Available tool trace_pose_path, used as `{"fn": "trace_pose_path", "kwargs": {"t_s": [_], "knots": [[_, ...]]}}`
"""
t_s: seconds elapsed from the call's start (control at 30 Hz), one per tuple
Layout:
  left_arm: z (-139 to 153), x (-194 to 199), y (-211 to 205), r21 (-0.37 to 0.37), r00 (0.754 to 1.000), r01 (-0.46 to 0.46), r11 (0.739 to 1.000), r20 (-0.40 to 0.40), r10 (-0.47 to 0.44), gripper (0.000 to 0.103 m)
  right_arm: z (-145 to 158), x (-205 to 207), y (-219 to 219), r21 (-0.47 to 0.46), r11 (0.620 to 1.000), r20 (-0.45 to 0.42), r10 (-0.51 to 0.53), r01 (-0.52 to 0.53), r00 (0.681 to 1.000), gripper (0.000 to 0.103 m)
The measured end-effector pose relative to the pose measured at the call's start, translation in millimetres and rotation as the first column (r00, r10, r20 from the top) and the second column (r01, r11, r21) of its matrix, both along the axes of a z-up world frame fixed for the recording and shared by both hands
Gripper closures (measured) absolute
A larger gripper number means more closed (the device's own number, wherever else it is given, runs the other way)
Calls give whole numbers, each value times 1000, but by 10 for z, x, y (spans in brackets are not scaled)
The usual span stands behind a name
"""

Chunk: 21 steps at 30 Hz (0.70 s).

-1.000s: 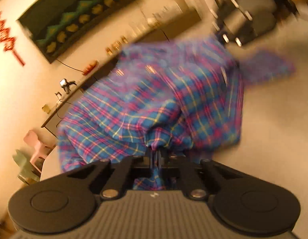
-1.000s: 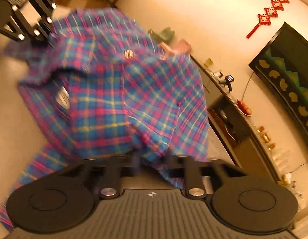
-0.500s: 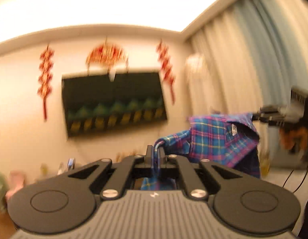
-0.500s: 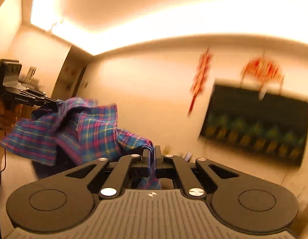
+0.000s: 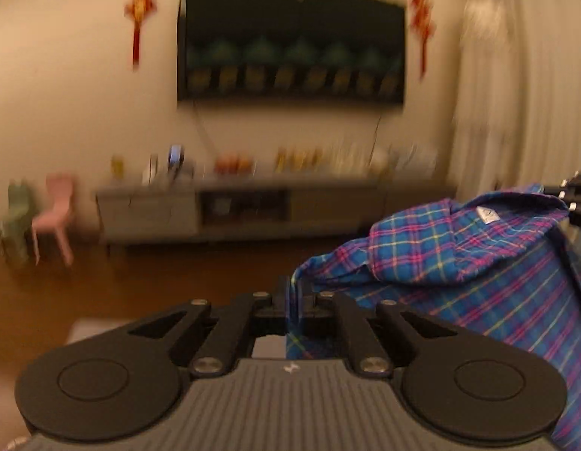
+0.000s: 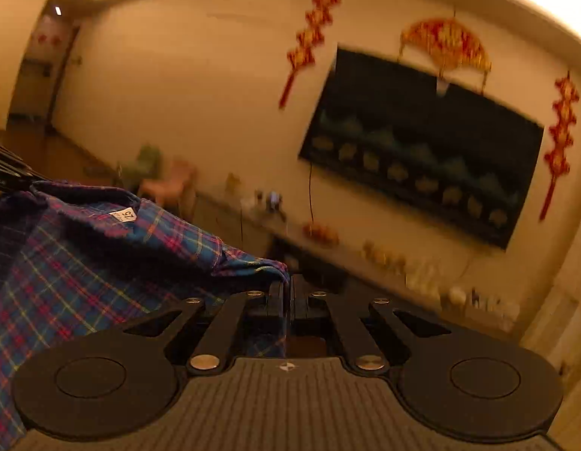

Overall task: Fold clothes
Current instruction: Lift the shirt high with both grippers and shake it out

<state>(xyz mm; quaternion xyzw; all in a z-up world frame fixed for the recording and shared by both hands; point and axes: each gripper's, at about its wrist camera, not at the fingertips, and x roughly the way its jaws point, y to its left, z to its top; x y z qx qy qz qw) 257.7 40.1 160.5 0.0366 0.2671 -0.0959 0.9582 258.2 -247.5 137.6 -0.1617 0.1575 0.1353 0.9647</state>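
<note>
I hold the plaid shirt (image 5: 459, 263) in mid-air at the lower right of the left view, each hand-held gripper, left (image 5: 295, 300) and right (image 6: 286, 297), clamped on a thin edge that may slip out if I tug it taut.

The right gripper (image 6: 287, 293), jaws pinched on an edge of a blue and red plaid shirt (image 6: 83, 263) that spreads toward nine o'clock, faces a wall with a dark television (image 6: 421, 146) at two o'clock, flanked by red hanging decorations (image 6: 309, 41).
</note>
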Motion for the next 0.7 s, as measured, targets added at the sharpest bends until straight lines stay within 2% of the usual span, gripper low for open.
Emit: {"fn": "trace_pose_path", "kwargs": {"t_s": [0.07, 0.13, 0.17, 0.2, 0.23, 0.3, 0.33, 0.4, 0.47, 0.5, 0.57, 0.6, 0.63, 0.67, 0.7], "knots": [[-423, 144, -6, 14, 997, -24, 1000, -76, 25, 94, -627, 611, 192, -50, 995, -141, -90, 84, 986, 92], [-845, 289, -12, 31, 987, -47, 998, -152, 51, 93, -1254, 1222, 384, -111, 981, -273, -184, 159, 944, 86], [-1057, 361, -15, 39, 980, -58, 998, -189, 64, 87, -1393, 1233, 406, -98, 983, -286, -180, 158, 941, 82], [-1268, 433, -17, 48, 971, -68, 996, -226, 78, 82, -1471, 1141, 403, -69, 987, -280, -157, 143, 947, 70], [-1320, 280, 15, 27, 970, -57, 998, -235, 62, 79, -1493, 976, 389, -38, 993, -282, -122, 116, 952, 53], [-1342, -202, 91, -39, 971, -6, 999, -238, -3, 61, -1497, 497, 334, 12, 999, -307, -33, 39, 951, 36], [-1373, -333, 89, -51, 969, 7, 999, -246, -20, 57, -1494, 293, 304, 23, 1000, -337, 16, -9, 941, 27], [-1437, -509, 64, -60, 964, 19, 998, -264, -34, 42, -1489, -115, 244, 50, 993, -395, 114, -103, 912, 20], [-1502, -685, 39, -70, 958, 31, 997, -281, -49, 38, -1632, -399, 205, 58, 988, -475, 156, -146, 866, 20], [-1534, -773, 26, -75, 955, 36, 997, -290, -57, 32, -1712, -492, 199, 56, 987, -499, 158, -150, 852, 22], [-1598, -949, 1, -84, 949, 48, 995, -307, -72, 33, -1868, -652, 195, 47, 988, -533, 152, -150, 832, 32], [-1630, -1037, -11, -89, 946, 53, 995, -316, -79, 54, -1946, -732, 193, 43, 988, -551, 149, -150, 821, 51], [-1662, -1125, -24, -94, 942, 59, 994, -324, -87, 73, -2024, -812, 191, 39, 988, -567, 146, -151, 810, 79], [-1694, -1213, -36, -99, 938, 65, 993, -333, -94, 102, -2103, -892, 189, 34, 988, -584, 142, -151, 799, 95], [-1726, -1301, -49, -105, 935, 70, 992, -341, -102, 101, -2037, -912, 171, 20, 989, -579, 132, -148, 805, 103]]}}
